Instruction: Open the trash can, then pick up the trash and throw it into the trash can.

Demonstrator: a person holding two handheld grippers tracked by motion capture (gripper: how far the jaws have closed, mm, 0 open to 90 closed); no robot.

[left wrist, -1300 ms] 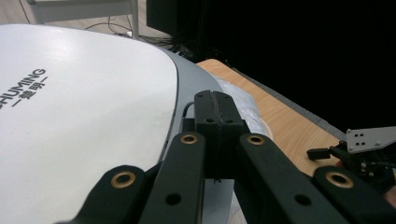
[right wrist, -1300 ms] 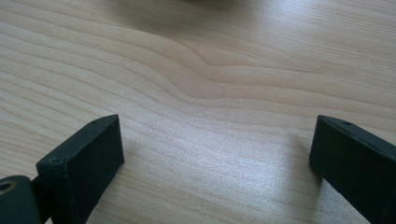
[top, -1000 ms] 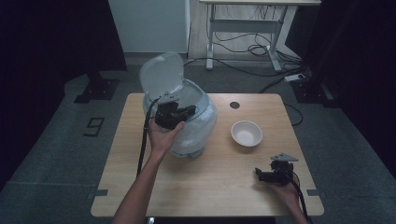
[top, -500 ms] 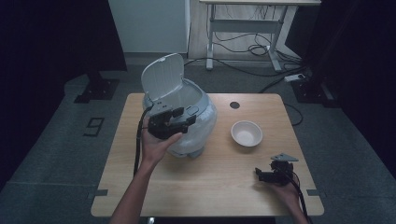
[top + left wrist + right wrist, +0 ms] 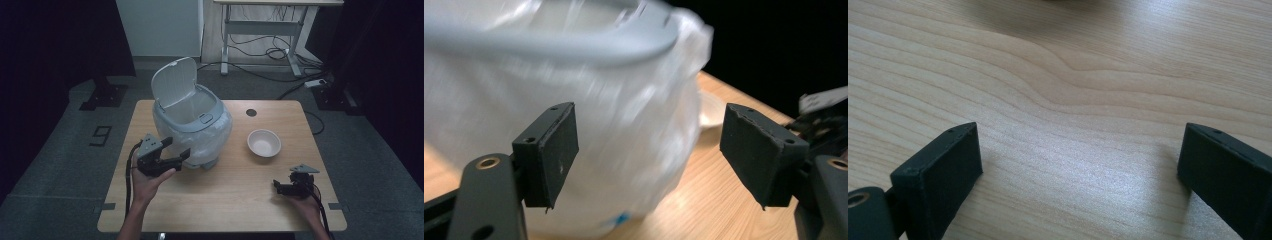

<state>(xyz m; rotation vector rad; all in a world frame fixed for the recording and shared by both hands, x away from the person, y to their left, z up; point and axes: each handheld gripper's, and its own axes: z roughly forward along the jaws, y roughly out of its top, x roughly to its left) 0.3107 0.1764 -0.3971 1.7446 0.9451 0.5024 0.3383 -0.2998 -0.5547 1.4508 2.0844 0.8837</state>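
Note:
A white rice cooker (image 5: 192,131) with a grey rim stands at the table's middle left, its lid (image 5: 172,82) raised upright at the back. My left gripper (image 5: 179,150) hovers at the cooker's front left, close to its wall. Its jaws have just been opening and stand open with nothing between them. In the left gripper view the cooker's white body (image 5: 624,115) looms blurred right behind the left gripper (image 5: 649,145). My right gripper (image 5: 276,186) rests open near the table's front right, with bare wood between the right gripper (image 5: 1078,165) jaws.
A white empty bowl (image 5: 263,143) sits to the right of the cooker. The wooden table (image 5: 225,200) has a round cable hole (image 5: 251,112) at the back. A desk frame with cables (image 5: 260,45) stands on the floor beyond.
My left gripper came off the cooker's top, moved down toward the near left, and its jaws opened. The lid now stands upright. The right gripper stayed put.

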